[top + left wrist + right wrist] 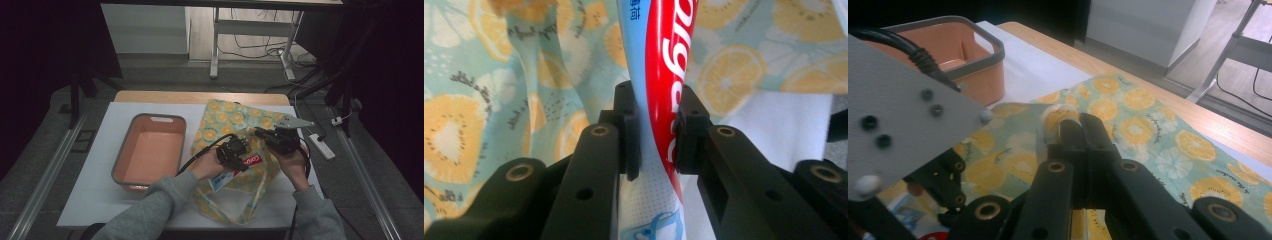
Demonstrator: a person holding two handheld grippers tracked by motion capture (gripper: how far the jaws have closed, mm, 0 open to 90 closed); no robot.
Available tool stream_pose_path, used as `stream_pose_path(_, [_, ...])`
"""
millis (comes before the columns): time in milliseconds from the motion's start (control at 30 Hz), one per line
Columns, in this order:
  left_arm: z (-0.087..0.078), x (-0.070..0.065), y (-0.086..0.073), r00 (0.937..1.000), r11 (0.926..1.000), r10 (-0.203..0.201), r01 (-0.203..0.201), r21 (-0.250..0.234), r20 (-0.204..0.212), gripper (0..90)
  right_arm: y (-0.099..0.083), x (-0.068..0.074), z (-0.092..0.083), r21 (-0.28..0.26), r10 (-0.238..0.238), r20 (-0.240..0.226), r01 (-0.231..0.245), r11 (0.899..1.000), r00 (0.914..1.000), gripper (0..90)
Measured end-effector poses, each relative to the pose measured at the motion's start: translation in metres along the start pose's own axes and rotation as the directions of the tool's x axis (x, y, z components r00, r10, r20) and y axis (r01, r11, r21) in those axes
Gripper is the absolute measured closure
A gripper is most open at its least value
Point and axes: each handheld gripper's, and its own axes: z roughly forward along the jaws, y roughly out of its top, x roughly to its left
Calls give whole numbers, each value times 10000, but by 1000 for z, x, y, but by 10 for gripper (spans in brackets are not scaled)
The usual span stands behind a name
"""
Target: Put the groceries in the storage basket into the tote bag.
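A red, white and blue toothpaste tube [664, 75] stands between the jaws of my left gripper [658, 142], which is shut on it. From above, that gripper [242, 161] holds the tube [253, 160] over the mouth of a lemon-print fabric bag [225, 117]. My right gripper [261, 133] is just to the right, at the bag's opening. Its jaws [1078, 122] are shut on a fold of the bag's rim [1054, 117], lifting it. The left gripper's grey plate [898, 135] shows close at the left of the right gripper view.
A salmon bin [150, 118] with a grey rim stands left of the bag on the white mat [90, 190]. The bag's strap [245, 210] trails toward the front edge. A power strip [322, 146] lies on the floor at the right.
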Motion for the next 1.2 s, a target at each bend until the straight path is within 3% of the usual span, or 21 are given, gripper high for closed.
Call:
stream_pose_path(167, [9, 5, 3, 9986, 9999, 74, -66, 148, -525, 752, -1, -1, 1, 25, 52, -20, -52, 10000, 10000, 900])
stream_pose_path(567, [30, 11, 3, 9977, 9991, 149, -121, 412, -669, 733, -5, -5, 3, 161, 171, 60, -172, 9997, 9998, 900])
stream_pose_path(633, [24, 10, 3, 9990, 9998, 154, -148, 146, -419, 627, -6, -7, 3, 156, 224, 77, -226, 9996, 9997, 900])
stream_pose_path(767, [13, 3, -1, 9986, 9992, 339, -347, -191, -413, 551, -6, -9, 2, 165, 286, 145, -289, 9994, 9995, 900])
stream_pose_path(867, [4, 0, -5, 9993, 9981, 364, -368, -498, -95, 502, -7, -9, 2, 203, 301, 166, -304, 9993, 9994, 900])
stream_pose_path(1033, [-17, -8, -13, 9983, 9932, 543, -561, -1022, -202, 466, -8, -10, 3, 253, 314, 165, -318, 9992, 9994, 900])
stream_pose_path(1200, [-50, -9, -26, 9978, 9834, 572, -619, -1704, -326, 453, -9, -10, 4, 302, 330, 140, -334, 9990, 9994, 900])
